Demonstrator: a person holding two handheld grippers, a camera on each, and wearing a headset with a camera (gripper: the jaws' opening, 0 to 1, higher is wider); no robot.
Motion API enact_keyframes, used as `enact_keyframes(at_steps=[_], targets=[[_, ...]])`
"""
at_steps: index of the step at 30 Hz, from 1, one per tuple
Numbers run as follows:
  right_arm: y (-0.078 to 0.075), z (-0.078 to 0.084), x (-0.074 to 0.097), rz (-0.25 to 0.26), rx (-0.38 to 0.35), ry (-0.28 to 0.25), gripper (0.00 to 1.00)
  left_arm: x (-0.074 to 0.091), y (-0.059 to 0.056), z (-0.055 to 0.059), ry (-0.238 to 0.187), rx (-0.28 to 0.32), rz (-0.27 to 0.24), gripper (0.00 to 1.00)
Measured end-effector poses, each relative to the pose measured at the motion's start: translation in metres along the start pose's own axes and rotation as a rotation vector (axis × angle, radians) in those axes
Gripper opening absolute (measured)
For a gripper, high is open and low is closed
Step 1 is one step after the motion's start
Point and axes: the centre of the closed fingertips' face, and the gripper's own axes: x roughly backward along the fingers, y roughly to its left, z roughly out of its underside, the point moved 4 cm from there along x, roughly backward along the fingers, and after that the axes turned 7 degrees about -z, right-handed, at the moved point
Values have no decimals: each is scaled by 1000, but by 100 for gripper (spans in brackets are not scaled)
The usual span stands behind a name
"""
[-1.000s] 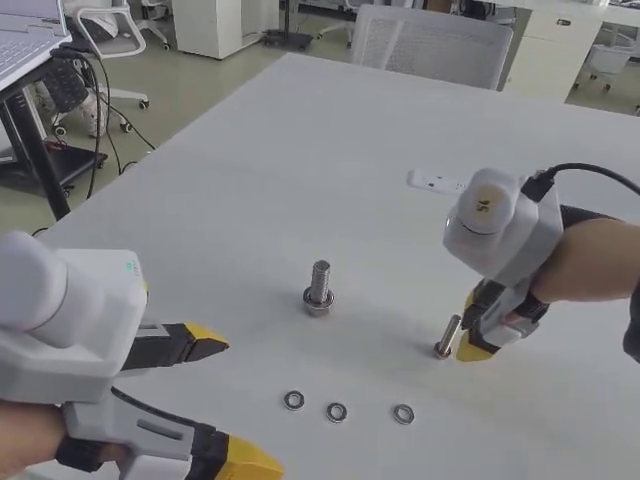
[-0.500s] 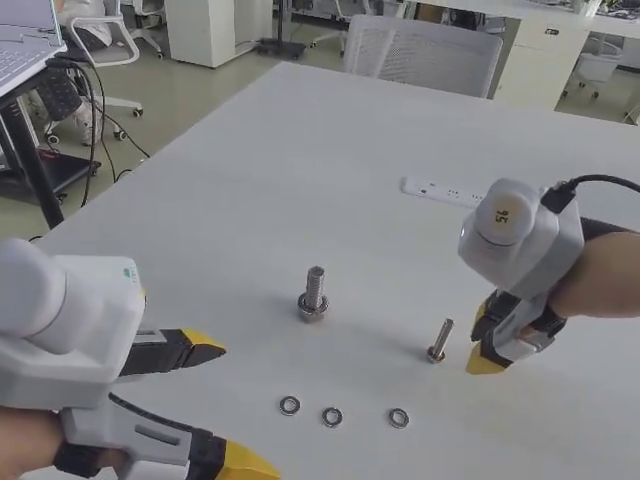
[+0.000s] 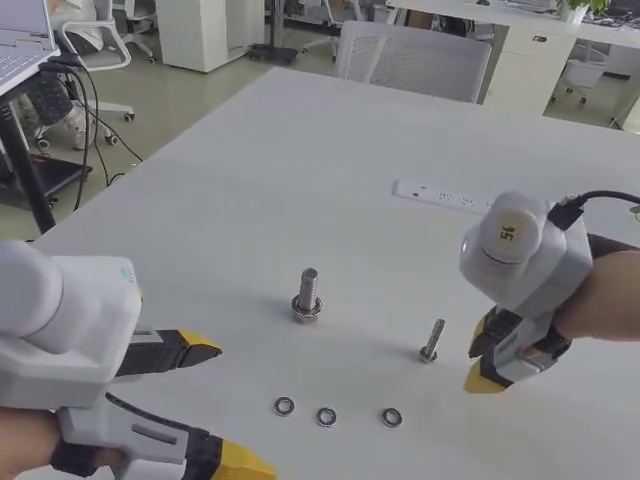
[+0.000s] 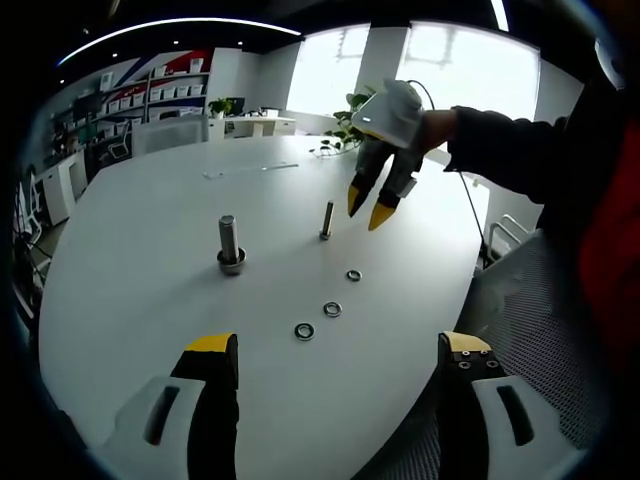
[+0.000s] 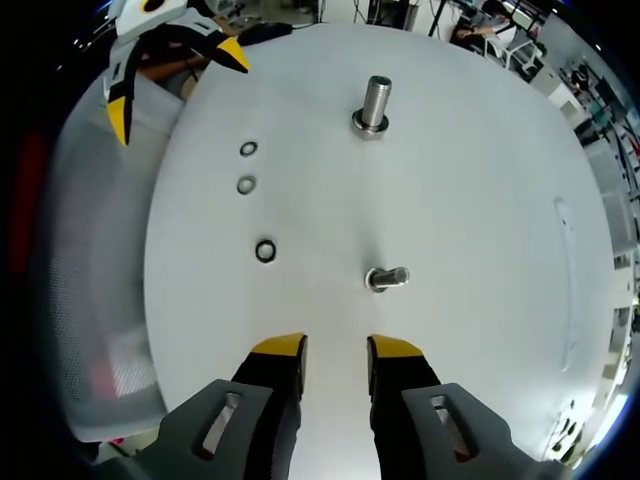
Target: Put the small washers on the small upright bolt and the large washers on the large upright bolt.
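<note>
Over the white table (image 3: 300, 150), the left gripper (image 3: 242, 410) is partly cut off.

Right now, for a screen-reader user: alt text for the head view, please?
The right gripper, jaws slightly apart and empty, hovers beside a small upright bolt on a white table. A large upright bolt stands to its left, three small washers lie in a row nearer the camera, and the open left gripper sits lower left.
</note>
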Motion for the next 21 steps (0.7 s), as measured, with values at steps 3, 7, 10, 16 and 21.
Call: enact_keyframes(at_steps=[3,7,10,16,21], targets=[[6,-1,-2,-7,5,-2,26,0,0,-1,-2,-2,-2,81],[16,-2,-6,-17,15,0,26,0,-1,-1,-7,-3,-3,81],[25,-4,-9,-28,27,-2,26,0,-1,-1,-9,-5,-3,81],[40,-15,-18,-48,59,-5,26,1,-3,1,-8,-9,-1,81],[47,-26,-26,-63,89,0,26,1,-3,1,-9,-10,0,81]])
